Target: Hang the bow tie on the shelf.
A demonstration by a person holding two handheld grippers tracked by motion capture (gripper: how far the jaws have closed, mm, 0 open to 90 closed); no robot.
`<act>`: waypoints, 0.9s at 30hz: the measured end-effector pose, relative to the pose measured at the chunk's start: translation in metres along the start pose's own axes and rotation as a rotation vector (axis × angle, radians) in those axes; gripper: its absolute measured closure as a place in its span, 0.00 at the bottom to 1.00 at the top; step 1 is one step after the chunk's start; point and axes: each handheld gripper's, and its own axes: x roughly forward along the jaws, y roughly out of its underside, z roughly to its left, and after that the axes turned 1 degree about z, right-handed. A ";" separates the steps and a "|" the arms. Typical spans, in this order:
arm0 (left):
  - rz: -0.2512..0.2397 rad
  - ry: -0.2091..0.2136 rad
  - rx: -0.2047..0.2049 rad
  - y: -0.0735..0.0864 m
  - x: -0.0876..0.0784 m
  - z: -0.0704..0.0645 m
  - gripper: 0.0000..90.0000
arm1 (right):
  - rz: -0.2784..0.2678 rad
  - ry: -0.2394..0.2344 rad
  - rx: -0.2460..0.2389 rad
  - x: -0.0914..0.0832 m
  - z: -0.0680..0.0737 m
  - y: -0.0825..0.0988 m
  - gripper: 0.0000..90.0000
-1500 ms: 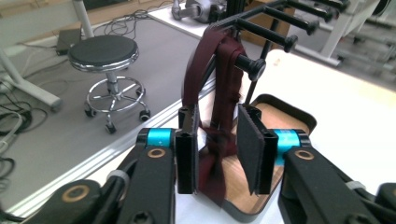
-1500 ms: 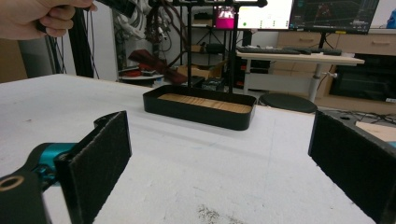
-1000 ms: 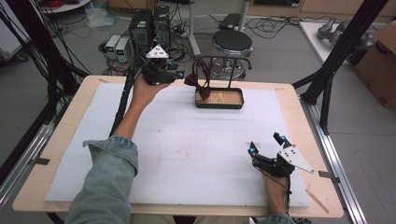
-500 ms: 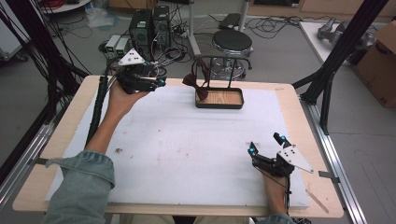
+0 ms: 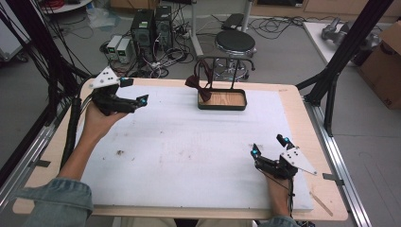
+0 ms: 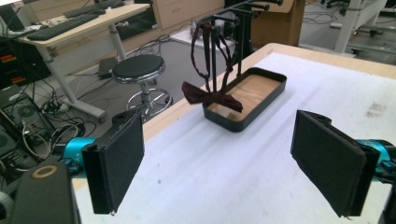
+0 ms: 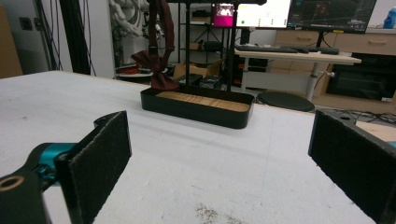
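From my station I saw the right gripper (image 5: 269, 145) lying low near the near right corner of the white mat (image 5: 189, 151), its jaws spread wide with nothing between them; in its own view the two black pads (image 7: 98, 154) framed bare mat, with a few dark specks just ahead of them. Ahead of that gripper and well apart from it stood the black tray (image 7: 198, 108) with its wooden floor, a dark post frame (image 7: 210, 42) rising from it. A dark red bow tie (image 7: 156, 65) hung from the frame's bar by its strap, the bow dangling at the tray's left end as that gripper saw it. Across the mat, the left gripper (image 5: 135, 92) was held up off the surface in the person's left hand (image 5: 97, 123) near the far left corner, jaws likewise released and empty. Through its camera the tray (image 6: 245, 100) sat ahead and slightly right, near but not touching, the bow tie (image 6: 210, 95) hanging over the tray's nearer end. Beyond the table edge I made out a round black stool (image 5: 235, 43) and computer towers (image 5: 151, 23) on the floor.
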 end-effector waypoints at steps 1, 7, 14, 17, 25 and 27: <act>0.000 -0.001 -0.002 0.004 -0.005 -0.001 0.20 | 0.000 0.001 0.001 0.000 0.000 0.000 0.06; -0.012 -0.035 -0.055 0.027 -0.032 -0.002 0.19 | 0.002 0.003 -0.003 0.000 0.000 0.000 0.06; -0.030 -0.068 -0.106 0.054 -0.055 -0.001 0.18 | 0.004 0.007 0.001 0.000 0.000 0.000 0.06; -0.022 -0.074 -0.115 0.064 -0.060 -0.003 0.18 | 0.004 0.006 0.000 0.000 0.000 0.000 0.06; 0.000 -0.086 -0.128 0.088 -0.065 -0.018 0.18 | 0.004 0.007 0.001 0.000 0.000 0.000 0.06; 0.008 -0.083 -0.133 0.094 -0.064 -0.022 0.18 | 0.004 0.007 0.001 0.000 0.000 0.000 0.06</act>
